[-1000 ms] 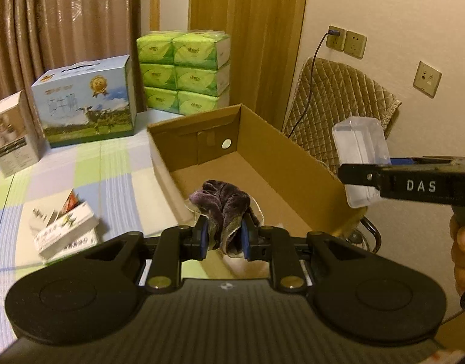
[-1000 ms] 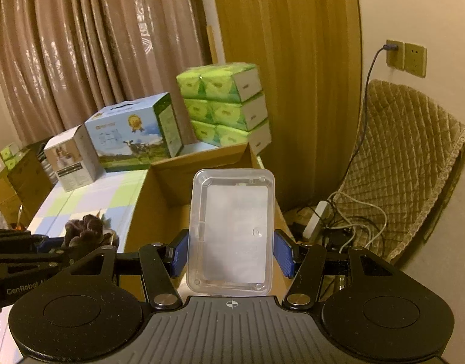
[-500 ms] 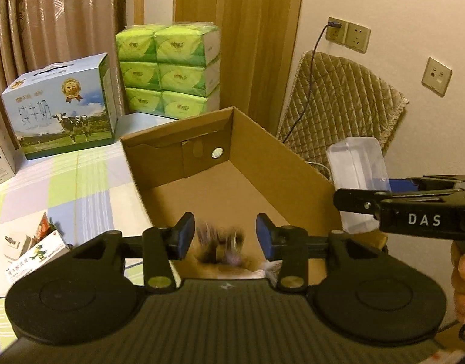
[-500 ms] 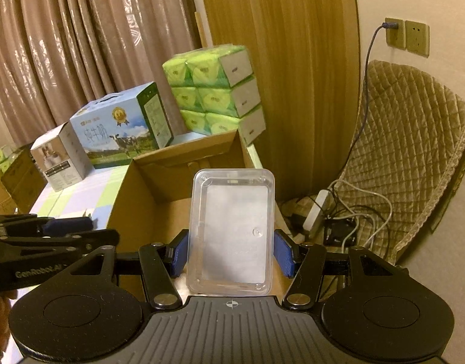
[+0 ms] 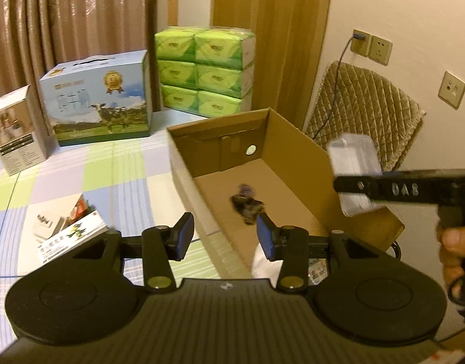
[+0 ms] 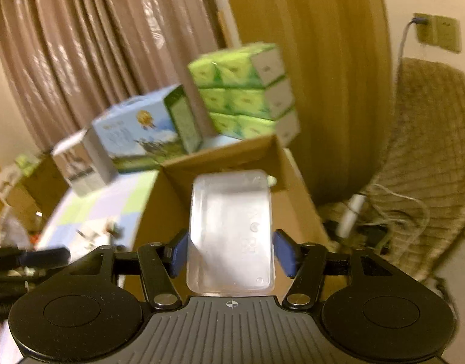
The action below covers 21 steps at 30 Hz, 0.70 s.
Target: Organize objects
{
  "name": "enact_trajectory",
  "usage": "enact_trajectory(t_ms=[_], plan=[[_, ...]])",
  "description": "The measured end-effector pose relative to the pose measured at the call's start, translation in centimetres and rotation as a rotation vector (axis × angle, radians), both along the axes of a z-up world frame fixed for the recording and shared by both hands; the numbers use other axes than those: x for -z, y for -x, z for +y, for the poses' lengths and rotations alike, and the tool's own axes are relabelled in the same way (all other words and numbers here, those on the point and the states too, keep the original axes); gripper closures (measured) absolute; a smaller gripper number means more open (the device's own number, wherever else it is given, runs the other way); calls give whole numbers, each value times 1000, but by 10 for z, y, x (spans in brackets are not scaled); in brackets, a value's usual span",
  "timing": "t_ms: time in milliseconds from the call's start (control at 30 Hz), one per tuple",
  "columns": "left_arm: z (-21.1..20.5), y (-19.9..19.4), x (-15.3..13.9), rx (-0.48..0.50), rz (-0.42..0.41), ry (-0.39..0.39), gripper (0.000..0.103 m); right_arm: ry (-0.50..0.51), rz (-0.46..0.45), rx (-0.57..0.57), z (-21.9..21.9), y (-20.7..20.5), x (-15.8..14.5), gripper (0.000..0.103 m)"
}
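An open cardboard box [image 5: 296, 139] stands on the checked tablecloth, and a dark purple fabric piece [image 5: 246, 204] lies on its floor. My left gripper [image 5: 224, 235] hovers over the box's near left wall, open, with nothing between its blue pads. My right gripper [image 6: 229, 251] is above the cardboard box [image 6: 220, 154] with its jaws opening. A clear plastic box [image 6: 230, 230] sits blurred between them, and the pads stand just off its sides. In the left wrist view, the right gripper [image 5: 399, 188] and the clear plastic box [image 5: 353, 163] hang over the box's right wall.
A blue milk carton [image 5: 99, 100], stacked green tissue packs [image 5: 205, 69] and a small white box [image 5: 17, 130] line the table's back. Small packets [image 5: 68, 230] lie near left. A quilted chair [image 5: 362, 112] and wall sockets [image 5: 381, 50] are right of the box.
My left gripper opened and let go of the purple fabric piece, which now lies in the cardboard box. My right gripper's jaws have spread away from the clear plastic box.
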State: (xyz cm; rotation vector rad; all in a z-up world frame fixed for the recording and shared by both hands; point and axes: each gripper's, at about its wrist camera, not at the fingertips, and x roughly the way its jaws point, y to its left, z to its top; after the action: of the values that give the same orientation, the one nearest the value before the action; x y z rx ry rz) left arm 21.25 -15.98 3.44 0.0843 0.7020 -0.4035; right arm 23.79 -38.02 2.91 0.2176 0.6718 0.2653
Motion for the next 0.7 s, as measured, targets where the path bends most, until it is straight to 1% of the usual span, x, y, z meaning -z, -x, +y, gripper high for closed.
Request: enact_trajectory(t_ms=[33,100,167,300,367,433,500,567,700], plan=[[3,1,0,-7,1,3,61,3,-9,12,0,0,-2,19],[10,5,-1,-19,-1,5,58,3,-19,16,-1,4,-5,19],[17,10,-2,-31,-8,8,52,2,-17,20,-2,11,-7,19],[32,19,-2,-61,-11,12,48,10,-10,29,-1,26,-9,19],[39,24,-2,-77,-11,12,44,2,-4,33,-1,35,-11,19],[48,31,-2,-96,-9,17,43,-6,-2,34,2,46,-14,19],[57,38,-1,-110,-4,22,41,-16,-5,26,8,57,-18,18],[69,49,-1,-132,-3,21,36,-28,-9,14,15,67,-22,18],[92,67,3,-170,7,13,34,-66,-26,-17,36,90,-32,17]])
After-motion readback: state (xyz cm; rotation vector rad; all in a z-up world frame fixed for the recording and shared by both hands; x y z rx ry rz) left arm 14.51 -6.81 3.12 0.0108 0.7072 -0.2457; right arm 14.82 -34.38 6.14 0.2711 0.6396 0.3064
